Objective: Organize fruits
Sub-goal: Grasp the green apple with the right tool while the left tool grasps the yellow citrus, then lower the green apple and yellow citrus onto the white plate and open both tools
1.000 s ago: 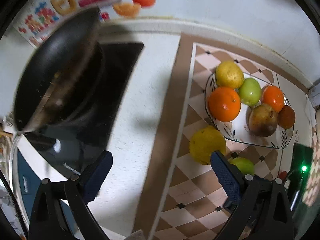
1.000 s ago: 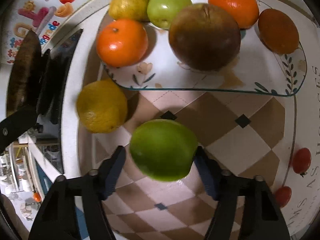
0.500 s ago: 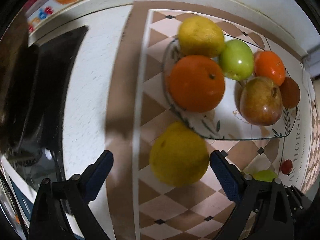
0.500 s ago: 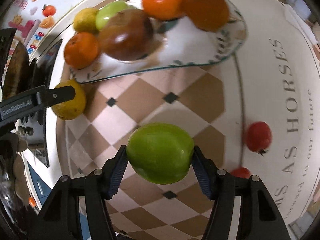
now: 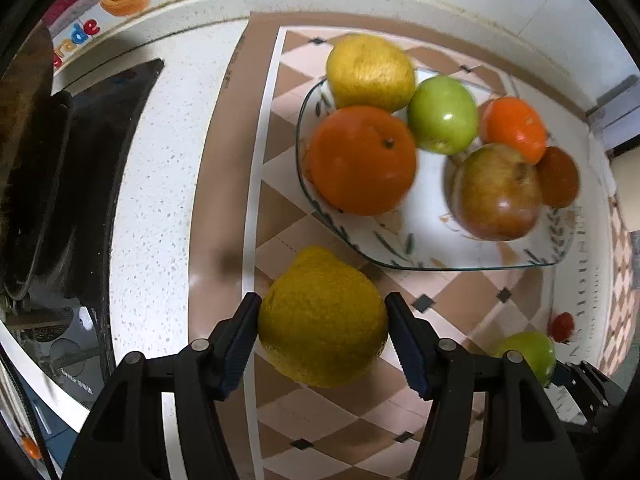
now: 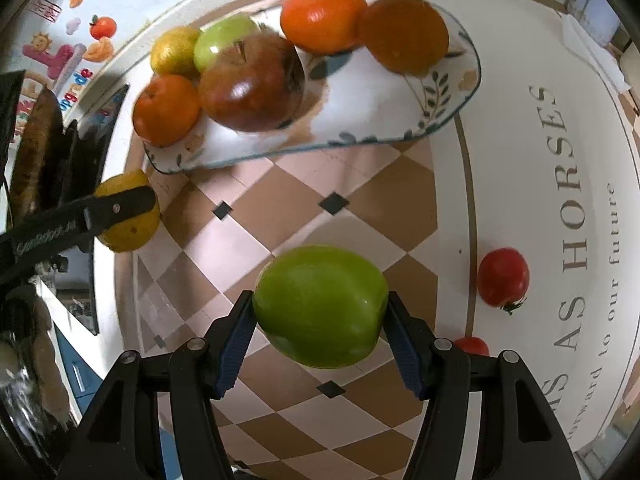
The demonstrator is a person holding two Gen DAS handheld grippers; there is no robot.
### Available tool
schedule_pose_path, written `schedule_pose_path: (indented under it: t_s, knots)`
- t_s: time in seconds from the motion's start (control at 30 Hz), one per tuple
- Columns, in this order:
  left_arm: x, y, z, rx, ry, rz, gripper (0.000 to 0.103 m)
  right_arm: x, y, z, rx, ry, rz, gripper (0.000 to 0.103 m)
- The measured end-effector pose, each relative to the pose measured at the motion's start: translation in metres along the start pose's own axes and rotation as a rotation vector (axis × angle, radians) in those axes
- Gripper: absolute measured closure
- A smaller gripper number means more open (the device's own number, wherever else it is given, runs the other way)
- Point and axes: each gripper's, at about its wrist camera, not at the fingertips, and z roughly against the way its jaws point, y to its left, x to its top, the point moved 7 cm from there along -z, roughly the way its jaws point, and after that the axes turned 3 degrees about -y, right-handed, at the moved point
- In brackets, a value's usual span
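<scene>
**Closing on a lemon beside a crowded plate**

Closing from both sides, the left gripper [image 5: 323, 322] has the loose lemon [image 5: 322, 318] between its jaws; the blue pads sit right at the skin, and it is hard to tell whether they press yet. The lemon lies on the checked mat [image 5: 460, 304], just off the plate's [image 5: 400, 258] near-left corner. The right gripper [image 6: 320, 322] pinches a green apple [image 6: 320, 306] by its flanks, over the mat's middle, apparently clear of the surface.

Risks from here, as I judge them:

- The lemon is round and bumpy. If the pads meet it off-centre, it could squirt out, roll along the mat and bump the plate.
- The plate already carries six fruits: a lemon [image 5: 370, 72], an orange [image 5: 362, 160], a green apple [image 5: 442, 114], a russet apple [image 5: 498, 192] and two more oranges [image 5: 514, 128] at the far edge. Bare room shows only along the near edge. A fruit set against the pile may nudge one over the shallow rim.
- Both grippers heading for that same gap could collide, since they work close together.
- The apple's glossy skin could slip if the right grip loosens.
- Two small tomatoes [image 6: 502, 276] lie near the mat's right edge, easy to knock.
</scene>
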Motion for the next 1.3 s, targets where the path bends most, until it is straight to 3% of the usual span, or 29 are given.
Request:
schedule_pose_path:
  t_s: [0.27, 0.53, 0.93, 1.0, 1.07, 1.3]
  knots:
    - [0.022, -0.032, 0.046, -0.092, -0.082, 0.000, 0.042, 0.041, -0.007, 0.041, 0.040, -0.107, -0.040, 0.037]
    - [0.052, -0.041, 0.020, -0.091, -0.062, 0.008, 0.042, 0.092, -0.028, 0.033, -0.014, -0.139, -0.027, 0.037]
    - [0.047, -0.048, 0.002, -0.130, -0.031, 0.059, 0.040, 0.099, -0.029, 0.019, -0.018, -0.157, 0.012, 0.037]
    - [0.047, -0.048, 0.003, -0.126, -0.032, 0.051, 0.040, 0.099, -0.028, 0.018, -0.018, -0.157, 0.014, 0.033]
    - [0.047, -0.049, 0.004, -0.115, -0.031, 0.045, 0.040, 0.098, -0.029, 0.020, -0.011, -0.159, 0.003, 0.023]
    - [0.052, -0.045, 0.016, -0.095, -0.045, 0.081, 0.040, 0.095, -0.032, 0.037, -0.017, -0.187, 0.005, 0.016]
